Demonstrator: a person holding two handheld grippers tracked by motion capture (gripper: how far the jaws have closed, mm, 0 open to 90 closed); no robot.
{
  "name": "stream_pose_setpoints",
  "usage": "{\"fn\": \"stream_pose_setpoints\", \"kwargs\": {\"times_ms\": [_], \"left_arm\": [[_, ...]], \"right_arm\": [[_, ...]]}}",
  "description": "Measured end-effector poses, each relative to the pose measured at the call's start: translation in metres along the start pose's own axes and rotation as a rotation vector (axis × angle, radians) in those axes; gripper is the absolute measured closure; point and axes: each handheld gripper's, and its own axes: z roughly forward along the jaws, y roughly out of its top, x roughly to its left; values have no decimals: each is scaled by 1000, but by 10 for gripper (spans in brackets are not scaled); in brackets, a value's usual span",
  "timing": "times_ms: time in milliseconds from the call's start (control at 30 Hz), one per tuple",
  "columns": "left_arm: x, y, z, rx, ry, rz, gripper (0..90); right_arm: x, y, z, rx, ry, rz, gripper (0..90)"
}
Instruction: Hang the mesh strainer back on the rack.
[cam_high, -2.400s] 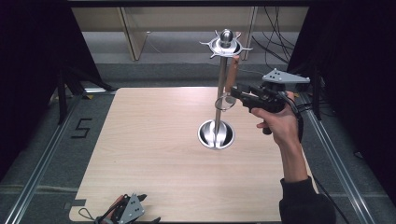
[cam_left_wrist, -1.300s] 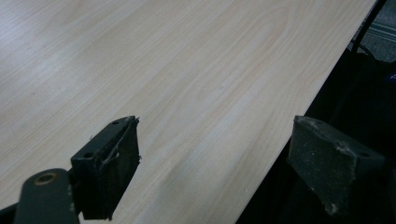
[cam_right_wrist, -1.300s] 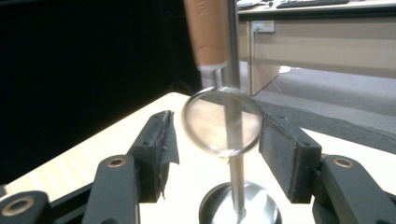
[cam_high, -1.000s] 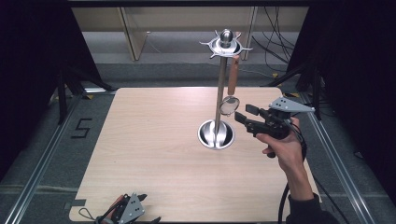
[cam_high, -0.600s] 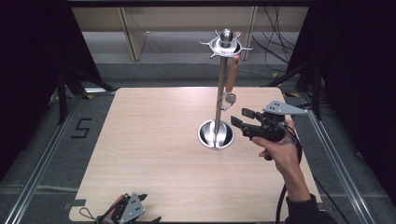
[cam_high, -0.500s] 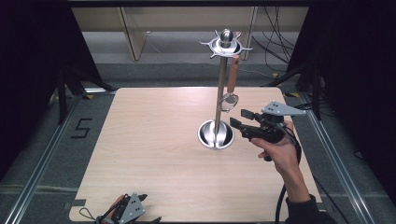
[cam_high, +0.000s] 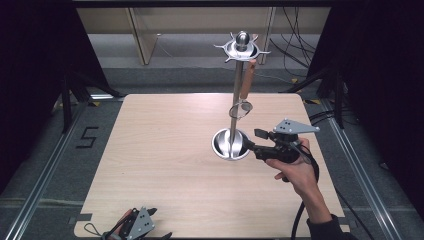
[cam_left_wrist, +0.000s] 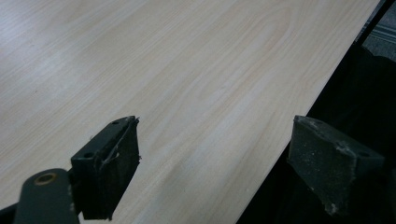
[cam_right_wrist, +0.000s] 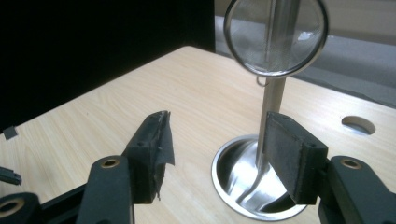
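Observation:
A steel utensil stand (cam_high: 235, 90) rises from a round dish base (cam_high: 231, 145) at the middle right of the wooden table (cam_high: 165, 165). A mesh strainer (cam_high: 241, 109) with a brown handle (cam_high: 246, 80) hangs from the stand's top ring. My right gripper (cam_high: 256, 141), held by a hand, sits just right of the base, open and empty. In the right gripper view the strainer's mesh (cam_right_wrist: 275, 35) hangs above the jaws and the base (cam_right_wrist: 252, 179) lies behind them. My left gripper (cam_high: 150, 225) rests at the table's front edge, open over bare wood (cam_left_wrist: 187, 93).
Black curtains flank the table on both sides. Metal rails (cam_high: 45, 175) run along the floor on the left. Cables (cam_high: 295, 40) lie on the floor behind the stand. A hole (cam_right_wrist: 358, 125) shows in the tabletop in the right gripper view.
My right gripper let go of the strainer, left hanging on the stand, then dropped down and toward the front, level with the stand's base. The left gripper stayed put.

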Motion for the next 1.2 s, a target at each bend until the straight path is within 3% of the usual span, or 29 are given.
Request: {"fn": "stream_pose_setpoints", "kwargs": {"times_ms": [33,67,167,233,300,333,367,400,467,500,567,600,633,667,733,900,967,1000,1100,1133,1200], "left_arm": [[1,1,-2,26,-3,24,157],[0,1,-2,15,-4,17,156],[-1,1,0,-8,-15,-5,156],[2,2,-1,20,-1,33,156],[-1,1,0,1,-15,4,157],[0,1,-2,14,-12,22,156],[-1,1,-1,-5,-7,8,156],[0,2,-2,11,-11,23,157],[1,1,-2,10,-9,23,156],[1,1,-2,12,-9,24,157],[-1,2,-1,-7,-12,8,157],[0,2,-1,-4,-7,20,156],[0,2,-2,3,-7,21,156],[1,2,-3,23,-8,42,157],[1,2,-3,21,-8,40,156],[0,2,-2,15,-6,36,156],[0,2,-2,17,-8,37,156],[0,2,-2,18,-7,37,156],[0,2,-2,16,-6,37,156],[0,2,-2,17,-7,38,156],[0,2,-2,16,-6,36,157]], "right_arm": [[-1,-1,2,-9,-1,-12,422],[1,-3,1,20,-5,11,422],[1,-5,3,17,1,-8,420],[1,-6,4,20,11,-10,418],[2,-6,3,19,12,3,417],[1,-7,3,27,5,-8,417],[1,-7,2,30,-1,-16,417],[3,-9,3,20,-5,-2,417],[1,-10,3,34,-2,-19,416],[2,-12,4,27,-1,3,416],[1,-13,4,33,4,-11,416],[2,-14,3,49,8,7,415],[0,-15,3,49,4,-12,413],[2,-16,4,44,11,19,411],[-1,-17,3,49,2,-5,407],[1,-20,2,51,-1,23,398],[-1,-21,1,53,-7,-2,395],[1,-22,0,58,-4,20,393],[-2,-24,1,53,-10,-2,389],[0,-25,1,53,3,28,388],[-1,-26,1,52,-5,11,387]]}}
